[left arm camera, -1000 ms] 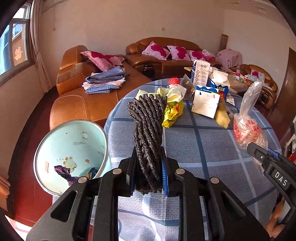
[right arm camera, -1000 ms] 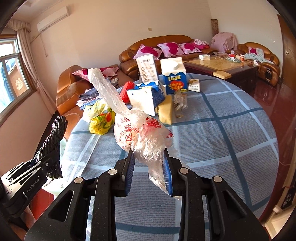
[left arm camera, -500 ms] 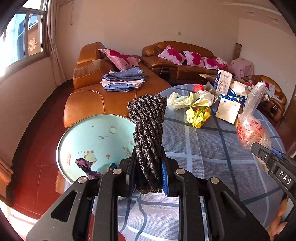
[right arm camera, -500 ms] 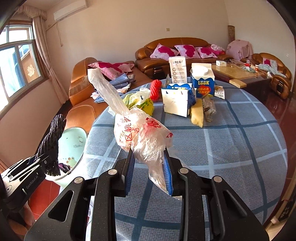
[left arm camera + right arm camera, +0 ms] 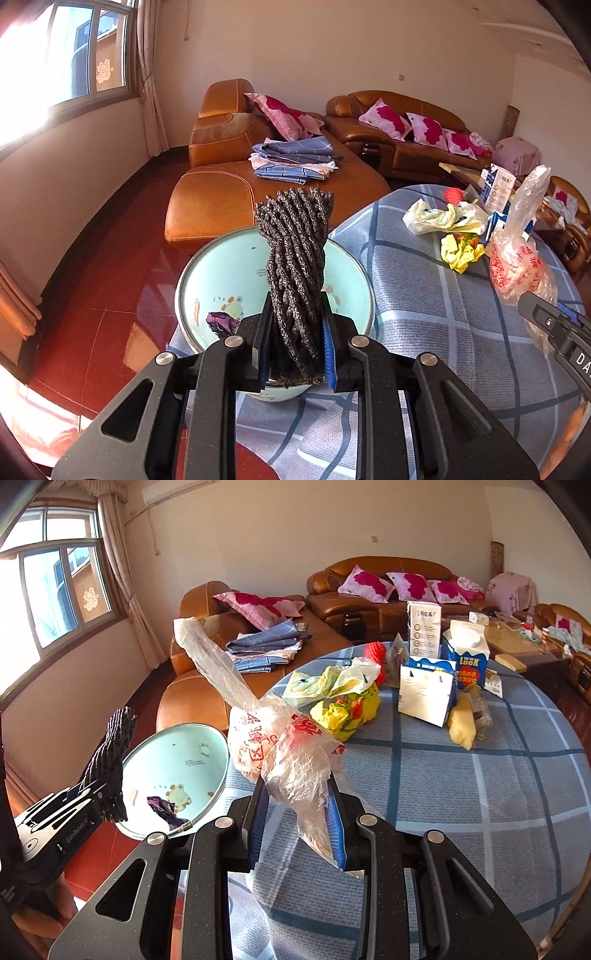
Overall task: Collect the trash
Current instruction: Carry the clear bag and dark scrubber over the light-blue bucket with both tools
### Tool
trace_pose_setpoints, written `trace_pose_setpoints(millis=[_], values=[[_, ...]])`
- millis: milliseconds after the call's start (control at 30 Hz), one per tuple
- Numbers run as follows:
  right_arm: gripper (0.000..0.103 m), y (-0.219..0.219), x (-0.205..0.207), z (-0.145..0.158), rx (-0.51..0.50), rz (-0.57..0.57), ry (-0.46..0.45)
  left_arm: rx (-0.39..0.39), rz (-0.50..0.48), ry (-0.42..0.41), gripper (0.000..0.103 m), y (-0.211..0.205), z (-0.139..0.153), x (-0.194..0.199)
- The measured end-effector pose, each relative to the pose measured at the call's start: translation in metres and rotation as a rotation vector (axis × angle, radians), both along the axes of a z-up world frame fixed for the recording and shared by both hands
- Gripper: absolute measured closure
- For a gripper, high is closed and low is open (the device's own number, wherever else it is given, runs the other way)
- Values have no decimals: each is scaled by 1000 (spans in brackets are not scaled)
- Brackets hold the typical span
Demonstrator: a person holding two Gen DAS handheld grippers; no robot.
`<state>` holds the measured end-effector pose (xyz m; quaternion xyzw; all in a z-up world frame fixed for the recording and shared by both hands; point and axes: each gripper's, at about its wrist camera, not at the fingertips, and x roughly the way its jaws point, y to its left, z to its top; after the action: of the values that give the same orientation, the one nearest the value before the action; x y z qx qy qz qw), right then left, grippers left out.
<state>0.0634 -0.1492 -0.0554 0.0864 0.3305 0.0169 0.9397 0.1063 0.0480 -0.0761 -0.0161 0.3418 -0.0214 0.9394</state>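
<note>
My left gripper (image 5: 295, 347) is shut on a dark grey twisted rope bundle (image 5: 295, 258) and holds it upright over the pale blue trash bin (image 5: 207, 280); the bundle also shows in the right wrist view (image 5: 110, 760). The bin (image 5: 177, 760) stands beside the table's left edge and holds a purple scrap (image 5: 162, 806). My right gripper (image 5: 299, 827) is shut on a clear plastic bag with red print (image 5: 284, 746), held above the table near the bin. That bag also shows in the left wrist view (image 5: 517, 266).
The round table with a blue checked cloth (image 5: 461, 794) holds a yellow wrapper (image 5: 343, 709), a pale bag (image 5: 328, 679), a red net (image 5: 375, 653), cartons and boxes (image 5: 465, 657). Brown leather sofas (image 5: 221, 177) stand behind, with folded clothes (image 5: 291, 158).
My left gripper has swung left with the rope bundle, from over the table to over the bin. My right gripper has also turned left with the bag, nearer the bin.
</note>
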Motion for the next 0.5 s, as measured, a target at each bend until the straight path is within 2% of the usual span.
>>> trace_pose_setpoints(millis=[500], values=[[73,42,37,-3,21,84,38,-21,60,37,82,24,-6,16]])
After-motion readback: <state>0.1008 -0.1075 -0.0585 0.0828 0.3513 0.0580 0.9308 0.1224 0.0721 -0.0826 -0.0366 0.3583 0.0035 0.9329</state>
